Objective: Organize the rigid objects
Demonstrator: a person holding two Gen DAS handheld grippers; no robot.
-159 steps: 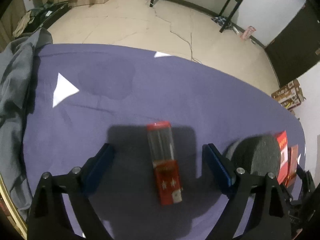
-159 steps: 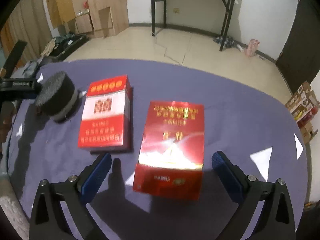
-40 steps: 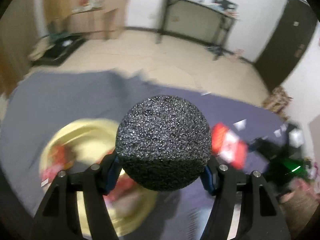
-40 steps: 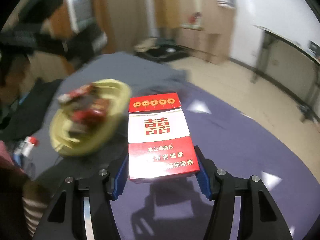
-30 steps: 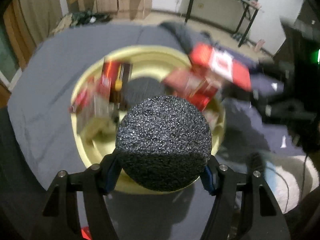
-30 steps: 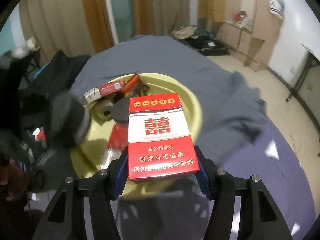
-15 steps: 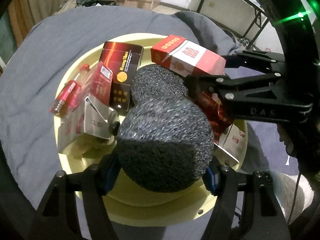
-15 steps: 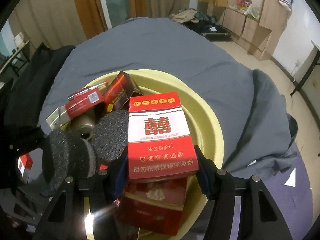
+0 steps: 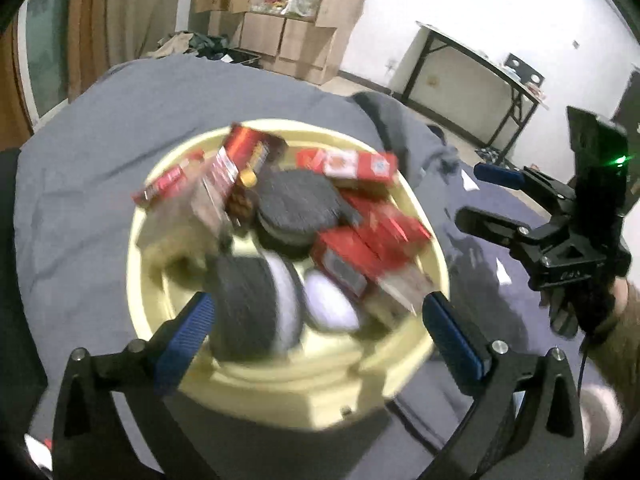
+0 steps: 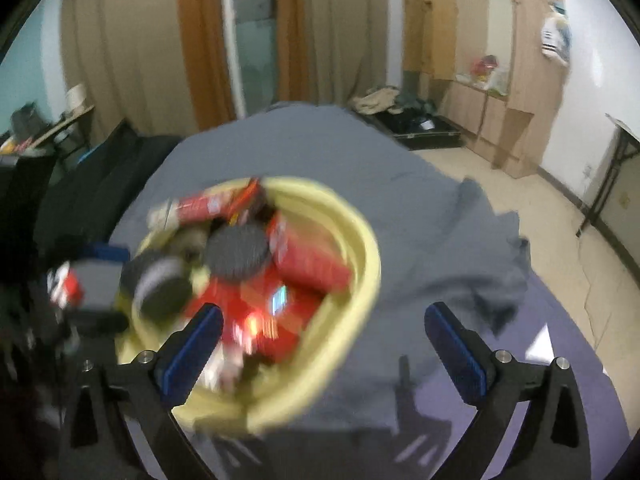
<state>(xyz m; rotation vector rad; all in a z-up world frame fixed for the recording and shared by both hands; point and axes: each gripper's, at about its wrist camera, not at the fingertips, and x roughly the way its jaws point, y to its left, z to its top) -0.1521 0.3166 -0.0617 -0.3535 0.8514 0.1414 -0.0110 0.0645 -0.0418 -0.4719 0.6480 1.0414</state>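
Jaws of the left gripper (image 9: 320,320) are spreading wide above a yellow basin (image 9: 280,384), and a dark foam cylinder (image 9: 250,308) lies free between them, close to the left pad but, through the blur, not visibly pressed by it. Jaws of the right gripper (image 10: 320,340) are likewise opening and grasp nothing; its left finger (image 10: 192,344) hangs over the basin's near rim, its right finger over grey cloth. Inside the basin, a second dark foam disc (image 9: 298,204) sits near the middle, with a white rounded object (image 9: 330,300) just beside the freed cylinder. Red cartons (image 9: 368,240) crowd the right half, one red-and-white pack (image 9: 348,164) lying along the far rim, and a long red pack (image 9: 168,184) rests at the left rim; a red box (image 10: 308,260) leans against the far wall in the right wrist view. The basin stands on a grey sheet (image 9: 100,140) draped over a purple cloth (image 10: 560,320). In the left wrist view the right gripper appears at the right edge, held by a gloved hand (image 9: 576,304). Curtains (image 10: 132,40), wooden cabinets (image 10: 500,80) and a black-legged table (image 9: 472,64) line the room behind
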